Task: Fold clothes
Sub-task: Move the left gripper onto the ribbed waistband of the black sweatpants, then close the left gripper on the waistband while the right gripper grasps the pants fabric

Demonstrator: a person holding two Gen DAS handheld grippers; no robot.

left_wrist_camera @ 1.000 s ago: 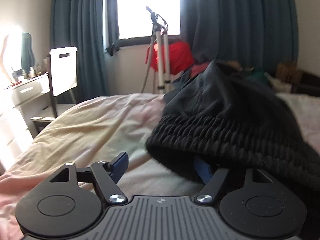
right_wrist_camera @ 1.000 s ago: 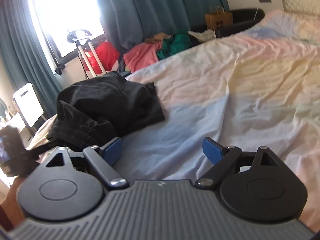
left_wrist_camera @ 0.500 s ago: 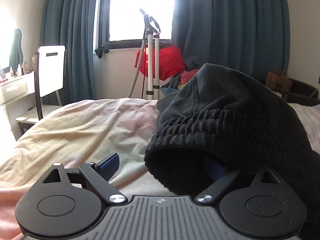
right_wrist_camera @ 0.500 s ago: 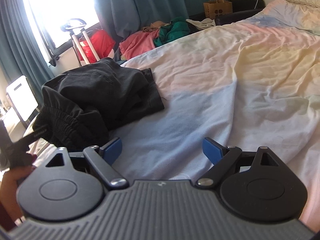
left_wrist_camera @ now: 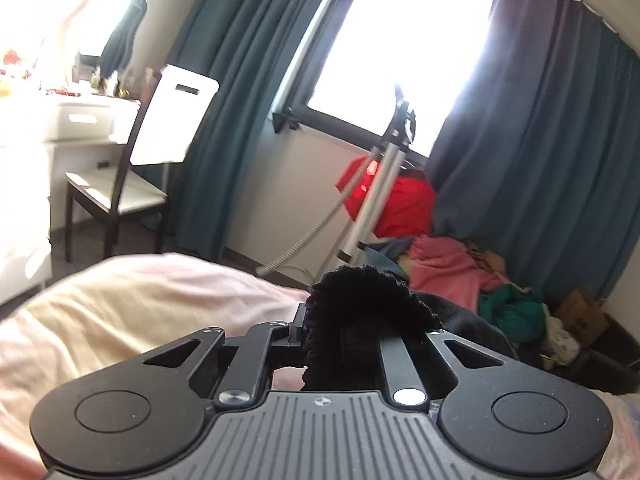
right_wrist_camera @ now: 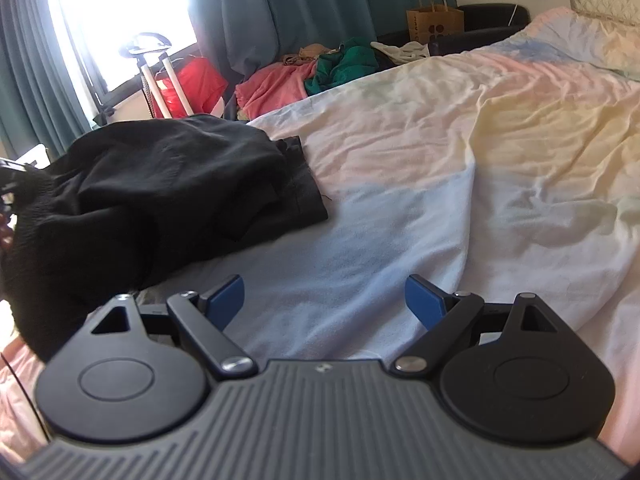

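My left gripper [left_wrist_camera: 360, 320] is closing, pinching the black garment's [right_wrist_camera: 160, 192] waistband at twelve o'clock; my right gripper [right_wrist_camera: 324, 300], jaws spread and empty, should next grab the opposite edge.

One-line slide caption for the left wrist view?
Left tongs closing on the black garment's ribbed edge above the bed; window, curtains and chair behind.

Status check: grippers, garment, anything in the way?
Left gripper closing on black garment. Right gripper open, empty over the bedsheet. Nothing in the way.
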